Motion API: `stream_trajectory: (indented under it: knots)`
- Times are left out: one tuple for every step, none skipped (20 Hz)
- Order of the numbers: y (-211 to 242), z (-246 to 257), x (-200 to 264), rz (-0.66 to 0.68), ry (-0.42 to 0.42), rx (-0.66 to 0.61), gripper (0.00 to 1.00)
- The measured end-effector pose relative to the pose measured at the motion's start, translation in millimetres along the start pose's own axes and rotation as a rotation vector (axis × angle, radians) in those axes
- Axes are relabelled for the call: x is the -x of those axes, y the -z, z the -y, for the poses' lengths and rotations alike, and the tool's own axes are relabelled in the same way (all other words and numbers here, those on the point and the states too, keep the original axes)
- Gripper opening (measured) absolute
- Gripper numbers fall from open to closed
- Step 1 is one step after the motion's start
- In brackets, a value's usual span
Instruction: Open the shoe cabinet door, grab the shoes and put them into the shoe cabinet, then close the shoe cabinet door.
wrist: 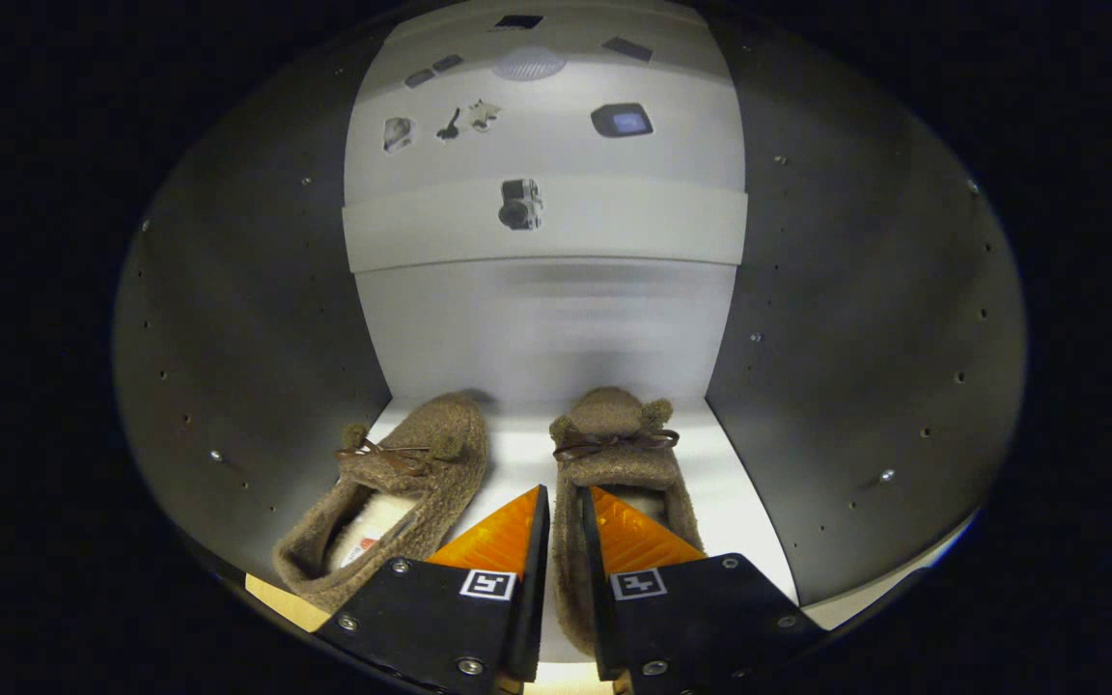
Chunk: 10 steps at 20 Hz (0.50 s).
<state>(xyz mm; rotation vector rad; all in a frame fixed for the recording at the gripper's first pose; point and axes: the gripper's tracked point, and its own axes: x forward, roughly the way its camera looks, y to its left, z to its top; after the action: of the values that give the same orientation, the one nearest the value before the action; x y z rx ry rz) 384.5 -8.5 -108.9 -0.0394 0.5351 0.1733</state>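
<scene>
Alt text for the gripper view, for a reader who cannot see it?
The gripper pinches the side wall of the right slipper inside the cabinet. The left slipper lies beside it on the white shelf, toes toward the back wall.

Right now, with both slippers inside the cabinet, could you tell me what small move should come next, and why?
Probably open the gripper: its fingers pinch the side wall of the right slipper, which already rests on the shelf beside the left slipper.

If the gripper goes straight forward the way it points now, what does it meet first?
The gripper pinches the inner wall of the right slipper. Straight ahead it would push along that slipper toward its toe. Beyond the toe stands the cabinet's back wall; how far is unclear. The left slipper lies off this line.
</scene>
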Motion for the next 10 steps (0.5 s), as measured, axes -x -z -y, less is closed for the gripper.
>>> stream_trajectory:
  knots:
    - [-3.8, 0.1, 9.4, 0.016, 0.002, 0.004, 0.22]
    - [-6.5, -2.3, 19.2, 0.032, 0.000, 0.003, 0.22]
    - [-10.1, -3.0, 30.1, 0.050, 0.001, 0.004, 0.22]
    - [-13.6, -2.8, 41.0, 0.069, 0.009, 0.010, 0.22]
    - [-16.6, -2.9, 53.5, 0.087, 0.015, 0.013, 0.22]
    - [-20.4, -4.2, 68.7, 0.109, 0.021, 0.012, 0.22]
    - [-22.7, -5.7, 83.8, 0.129, 0.021, 0.009, 0.22]
    - [-25.8, -6.8, 100.2, 0.152, 0.025, 0.006, 0.22]
    - [-28.9, -8.5, 117.1, 0.177, 0.025, 0.005, 0.22]
    - [-30.4, -9.8, 133.8, 0.198, 0.032, 0.004, 0.22]
